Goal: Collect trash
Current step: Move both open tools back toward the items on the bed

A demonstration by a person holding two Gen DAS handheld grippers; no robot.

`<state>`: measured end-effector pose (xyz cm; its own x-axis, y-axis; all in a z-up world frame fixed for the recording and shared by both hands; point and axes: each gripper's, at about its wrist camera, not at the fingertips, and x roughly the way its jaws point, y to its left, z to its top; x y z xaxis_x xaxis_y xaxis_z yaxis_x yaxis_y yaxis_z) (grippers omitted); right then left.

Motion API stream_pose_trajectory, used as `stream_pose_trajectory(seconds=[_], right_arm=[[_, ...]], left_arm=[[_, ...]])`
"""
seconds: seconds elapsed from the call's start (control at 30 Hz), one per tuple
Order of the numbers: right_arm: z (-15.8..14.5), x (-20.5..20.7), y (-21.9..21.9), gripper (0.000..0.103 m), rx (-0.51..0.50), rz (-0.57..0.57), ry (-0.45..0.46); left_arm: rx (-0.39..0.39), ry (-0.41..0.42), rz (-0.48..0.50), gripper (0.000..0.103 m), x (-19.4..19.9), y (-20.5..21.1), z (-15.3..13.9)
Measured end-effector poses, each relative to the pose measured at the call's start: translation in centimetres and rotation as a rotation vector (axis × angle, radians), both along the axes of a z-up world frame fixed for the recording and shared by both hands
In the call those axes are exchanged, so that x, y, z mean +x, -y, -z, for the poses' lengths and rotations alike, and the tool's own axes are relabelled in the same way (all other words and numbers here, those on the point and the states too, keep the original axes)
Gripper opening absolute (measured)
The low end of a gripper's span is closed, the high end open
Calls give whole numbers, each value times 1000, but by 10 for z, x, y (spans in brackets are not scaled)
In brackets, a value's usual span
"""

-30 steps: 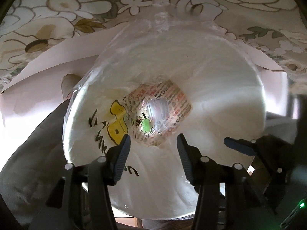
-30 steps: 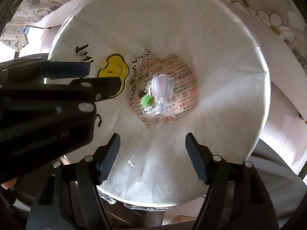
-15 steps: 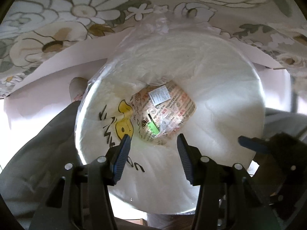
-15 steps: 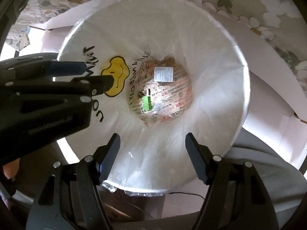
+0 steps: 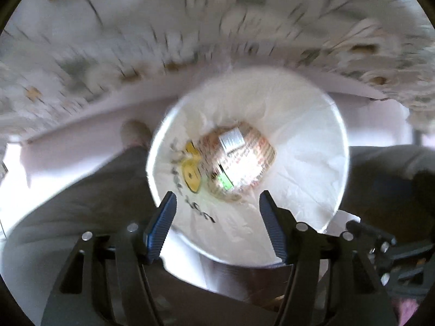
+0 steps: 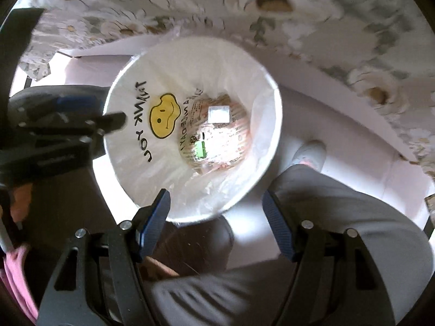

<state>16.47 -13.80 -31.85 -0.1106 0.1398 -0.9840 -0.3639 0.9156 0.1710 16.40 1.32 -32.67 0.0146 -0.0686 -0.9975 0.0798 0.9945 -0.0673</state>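
Trash (image 6: pixel 214 133) lay in the bin liner (image 6: pixel 261 114); my left fingers (image 5: pixel 217 212) had just opened, right fingers (image 6: pixel 216 209) apart, both empty. Thin liner seemed slippery; better pinch its rim.

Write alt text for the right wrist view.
Looking straight down, the open, empty right gripper hangs above a white bin lined with a smiley-face bag, a printed wrapper at its bottom. The left gripper enters from the left edge.

Beyond the right gripper (image 6: pixel 214 214), whose jaws are held apart, a lined bin (image 6: pixel 261 146) with wrappers (image 6: pixel 217 133) is seen.
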Motion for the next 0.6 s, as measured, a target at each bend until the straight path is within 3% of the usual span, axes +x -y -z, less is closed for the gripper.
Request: stream_pose_trajectory(seconds=[0.3, 0.5, 0.6], right_arm=[[-94, 6, 23, 70, 6, 6, 202], [-193, 23, 54, 70, 49, 82, 401], [-231, 33, 67, 75, 45, 121, 497]], left_arm=[[8, 252, 41, 78, 7, -17, -131], [52, 435, 56, 90, 24, -35, -223], [84, 519, 61, 92, 36, -43, -259]])
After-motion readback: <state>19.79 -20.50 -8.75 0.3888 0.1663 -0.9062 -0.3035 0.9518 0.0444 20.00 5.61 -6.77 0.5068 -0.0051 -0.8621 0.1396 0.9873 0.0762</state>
